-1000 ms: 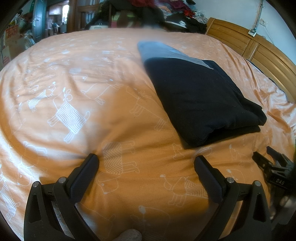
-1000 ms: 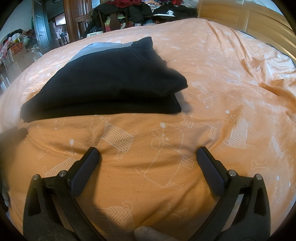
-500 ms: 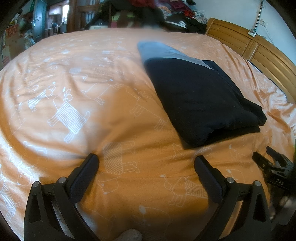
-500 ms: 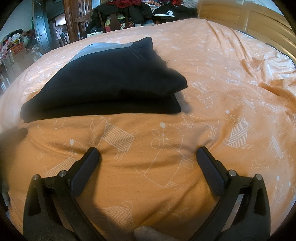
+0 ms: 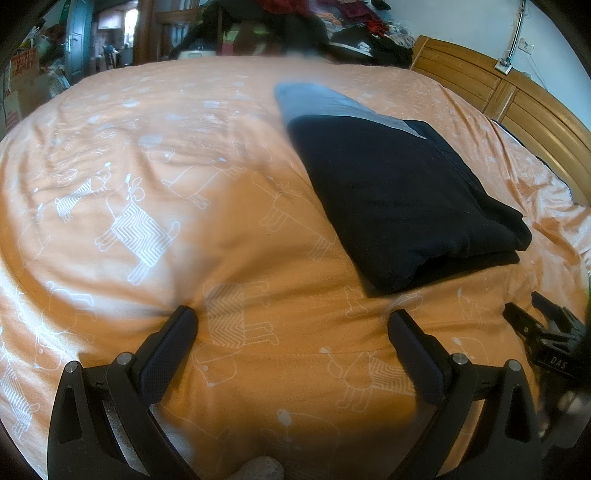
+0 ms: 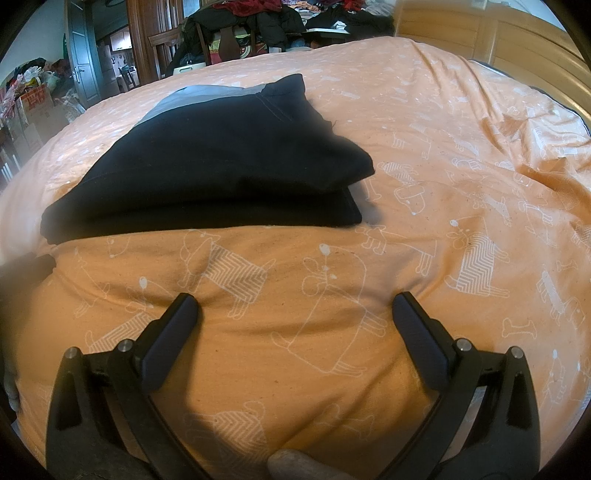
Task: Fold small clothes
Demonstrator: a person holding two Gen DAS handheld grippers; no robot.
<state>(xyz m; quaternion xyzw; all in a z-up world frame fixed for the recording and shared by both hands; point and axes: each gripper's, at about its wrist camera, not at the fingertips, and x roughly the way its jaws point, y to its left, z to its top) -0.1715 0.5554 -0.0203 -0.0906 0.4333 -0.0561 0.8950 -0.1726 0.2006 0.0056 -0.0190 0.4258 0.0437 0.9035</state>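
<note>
A black garment with a grey band (image 5: 399, 192) lies folded in layers on the orange bedspread (image 5: 155, 155). In the left wrist view it sits ahead and to the right of my left gripper (image 5: 291, 325), which is open and holds nothing. From the right wrist the same folded garment (image 6: 218, 162) lies ahead and to the left. My right gripper (image 6: 295, 310) is open and empty, its fingers resting low over the bedspread (image 6: 461, 166). The right gripper's black tips (image 5: 546, 332) show at the right edge of the left wrist view.
A wooden headboard (image 5: 491, 88) runs along the right side of the bed. Beyond the far edge stand chairs piled with clothes (image 6: 258, 22) and an open door (image 6: 81, 62). The bedspread is wrinkled at the right (image 6: 524, 147).
</note>
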